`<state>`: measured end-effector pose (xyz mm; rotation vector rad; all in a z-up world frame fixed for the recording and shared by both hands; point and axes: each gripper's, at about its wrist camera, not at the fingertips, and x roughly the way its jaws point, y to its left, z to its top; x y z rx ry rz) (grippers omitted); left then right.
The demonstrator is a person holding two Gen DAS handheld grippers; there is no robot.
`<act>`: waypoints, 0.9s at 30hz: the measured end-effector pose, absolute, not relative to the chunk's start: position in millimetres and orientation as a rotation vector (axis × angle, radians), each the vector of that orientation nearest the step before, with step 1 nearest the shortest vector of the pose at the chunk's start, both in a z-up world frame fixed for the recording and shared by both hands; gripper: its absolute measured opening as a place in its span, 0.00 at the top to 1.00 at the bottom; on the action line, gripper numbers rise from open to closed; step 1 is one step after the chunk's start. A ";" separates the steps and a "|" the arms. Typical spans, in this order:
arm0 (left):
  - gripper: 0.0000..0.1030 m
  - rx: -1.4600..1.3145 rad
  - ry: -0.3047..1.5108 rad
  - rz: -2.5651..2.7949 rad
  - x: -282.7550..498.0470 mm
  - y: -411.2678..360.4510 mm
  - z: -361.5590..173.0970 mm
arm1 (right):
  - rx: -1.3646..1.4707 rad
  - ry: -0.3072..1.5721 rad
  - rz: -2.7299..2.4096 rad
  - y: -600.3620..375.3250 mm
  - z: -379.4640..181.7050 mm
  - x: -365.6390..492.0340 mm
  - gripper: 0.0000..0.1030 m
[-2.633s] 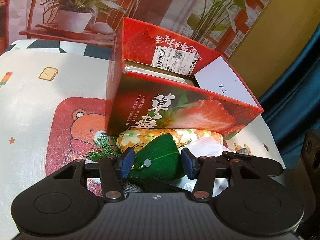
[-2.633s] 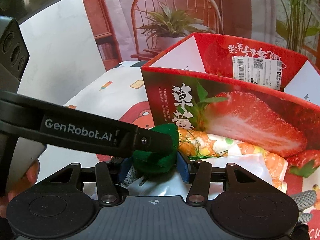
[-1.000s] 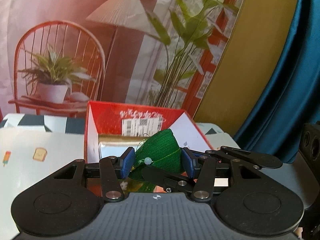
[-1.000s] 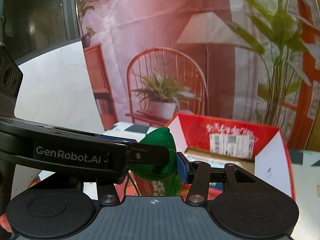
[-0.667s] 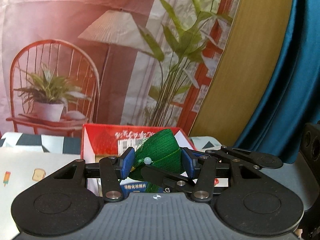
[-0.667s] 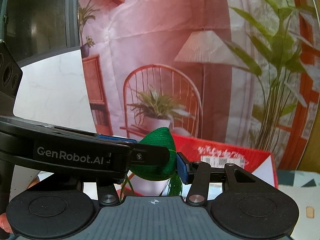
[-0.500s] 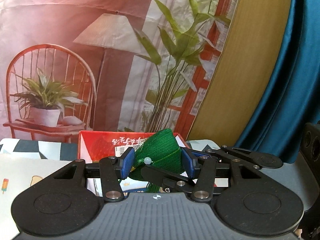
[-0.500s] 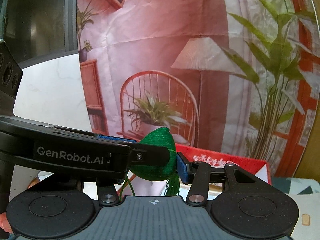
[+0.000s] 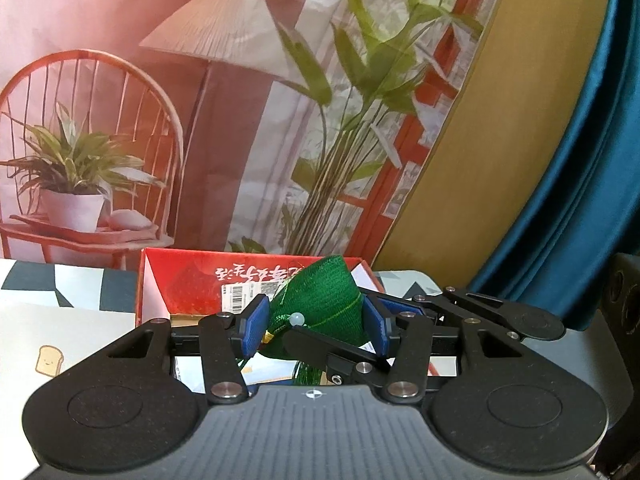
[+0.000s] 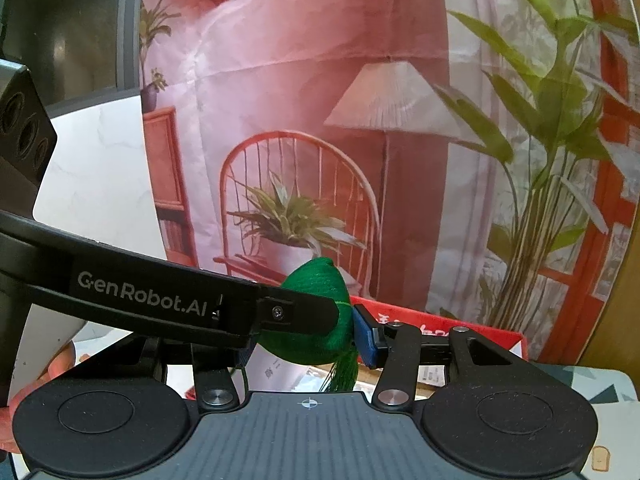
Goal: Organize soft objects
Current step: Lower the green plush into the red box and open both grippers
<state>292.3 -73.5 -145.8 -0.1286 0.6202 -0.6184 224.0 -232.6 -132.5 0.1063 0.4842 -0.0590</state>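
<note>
Raised from the tabletop since earlier: green knitted pouch (image 9: 320,300), light, soft, compressible, clamped at mid-body by left gripper (image 9: 314,326) and right gripper (image 10: 304,338) fingers, above red box (image 9: 192,280).

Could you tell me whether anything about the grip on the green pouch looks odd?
Yes: both grippers clamp the same green pouch at once, the left gripper and right gripper crossing each other above the red strawberry box. Nothing looks spilled or damaged.
</note>
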 end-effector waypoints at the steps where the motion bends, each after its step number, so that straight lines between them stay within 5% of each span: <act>1: 0.48 -0.128 0.619 -0.613 293.8 -73.8 -146.4 | 0.107 0.488 -0.059 -233.6 -134.4 226.4 0.56; 12: 0.47 -0.182 0.534 -0.590 311.4 -62.6 -136.8 | -0.006 0.441 -0.047 -231.0 -120.2 259.1 0.56; 27: 0.45 -0.091 0.731 -0.582 340.2 -75.5 -196.0 | 0.117 0.600 -0.071 -245.1 -193.6 268.8 0.55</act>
